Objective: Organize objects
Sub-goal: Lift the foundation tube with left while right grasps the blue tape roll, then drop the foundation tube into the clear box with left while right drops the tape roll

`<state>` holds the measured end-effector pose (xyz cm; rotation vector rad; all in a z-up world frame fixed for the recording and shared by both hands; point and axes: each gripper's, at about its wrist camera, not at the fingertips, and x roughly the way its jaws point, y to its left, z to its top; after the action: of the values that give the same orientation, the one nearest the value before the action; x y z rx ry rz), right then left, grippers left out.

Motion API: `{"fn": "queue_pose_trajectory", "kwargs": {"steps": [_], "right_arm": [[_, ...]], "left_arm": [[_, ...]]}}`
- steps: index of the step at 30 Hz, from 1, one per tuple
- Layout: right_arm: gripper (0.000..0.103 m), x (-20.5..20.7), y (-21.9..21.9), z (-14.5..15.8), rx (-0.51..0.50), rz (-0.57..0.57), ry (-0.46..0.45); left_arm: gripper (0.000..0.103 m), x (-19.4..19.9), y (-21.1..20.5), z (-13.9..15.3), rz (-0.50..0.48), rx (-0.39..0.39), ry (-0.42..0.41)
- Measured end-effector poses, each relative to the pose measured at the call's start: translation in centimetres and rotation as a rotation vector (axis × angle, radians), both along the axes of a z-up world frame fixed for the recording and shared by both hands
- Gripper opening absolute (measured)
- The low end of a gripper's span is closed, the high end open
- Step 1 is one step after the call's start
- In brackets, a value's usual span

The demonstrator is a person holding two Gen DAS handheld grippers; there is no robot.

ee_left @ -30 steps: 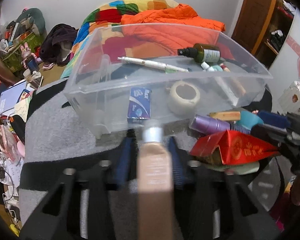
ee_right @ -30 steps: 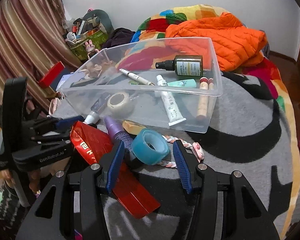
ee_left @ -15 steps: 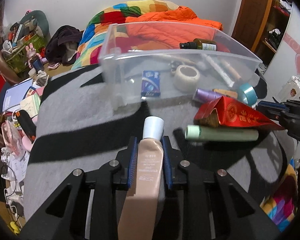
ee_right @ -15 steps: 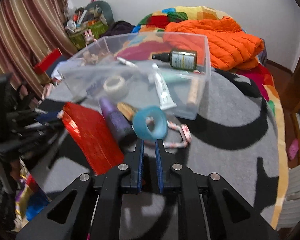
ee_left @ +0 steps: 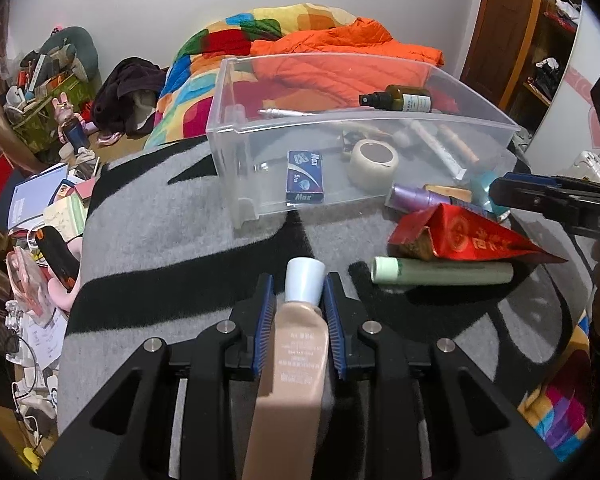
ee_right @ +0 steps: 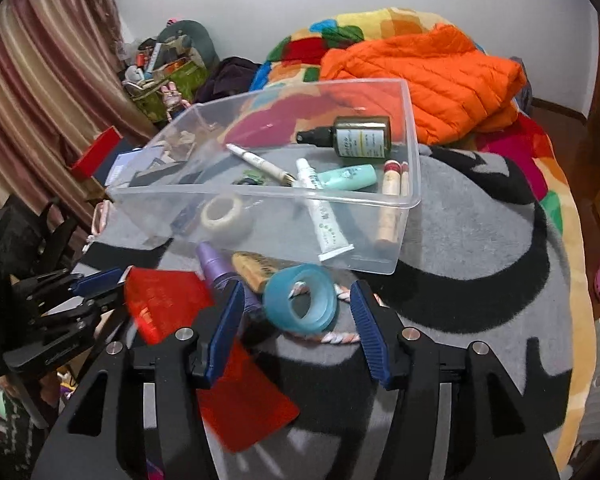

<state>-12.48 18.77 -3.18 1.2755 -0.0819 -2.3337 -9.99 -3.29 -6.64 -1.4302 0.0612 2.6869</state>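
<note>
1. Nearest in the left wrist view, the left claw [ee_left: 298, 300] pinches a beige tube [ee_left: 296, 344] with a white cap, held above the grey-and-black blanket [ee_left: 172, 240] on the bed, short of the bin. This piece is lifted but not yet stowed.
2. Nearest in the right wrist view, the right claw [ee_right: 298, 320] is spread wide and holds nothing; its fingers straddle the blue tape ring [ee_right: 300, 304], which stands on edge on a braided cord [ee_right: 340, 336]. I judge this the next pickup.
3. Just beyond, loose things are left outside the bin: a red packet [ee_left: 472, 238], a pale green tube [ee_left: 440, 272] lying beside it, a purple bottle [ee_right: 216, 266] and a tan, brush-like item [ee_right: 256, 270] whose kind I cannot make out.
4. Farther on, the clear plastic bin [ee_left: 360, 122] sits on the blanket and already holds part of the lot: a blue box [ee_left: 305, 178], a white tape roll [ee_left: 374, 160], a white tube [ee_right: 322, 216], a mint tube [ee_right: 348, 178], a pen [ee_right: 260, 164], a peach stick [ee_right: 392, 200] and a dark spray bottle [ee_right: 356, 136].
5. By my estimate the job is about half done: seven or so items are binned, one is in hand, and roughly six wait outside.
6. Farthest, an orange jacket [ee_right: 420, 76] lies on the bed behind the bin, apart from the sorting.
</note>
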Motion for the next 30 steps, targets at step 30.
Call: {"fn": "queue_pose_trajectory", "kwargs": {"steps": [30], "right_arm": [[0.037,3.5,0.9,5.0,-0.025,-0.030,0.167]], "left_arm": [[0.020,4.5,-1.2,8.9,0.085,0.050,0.269]]}}
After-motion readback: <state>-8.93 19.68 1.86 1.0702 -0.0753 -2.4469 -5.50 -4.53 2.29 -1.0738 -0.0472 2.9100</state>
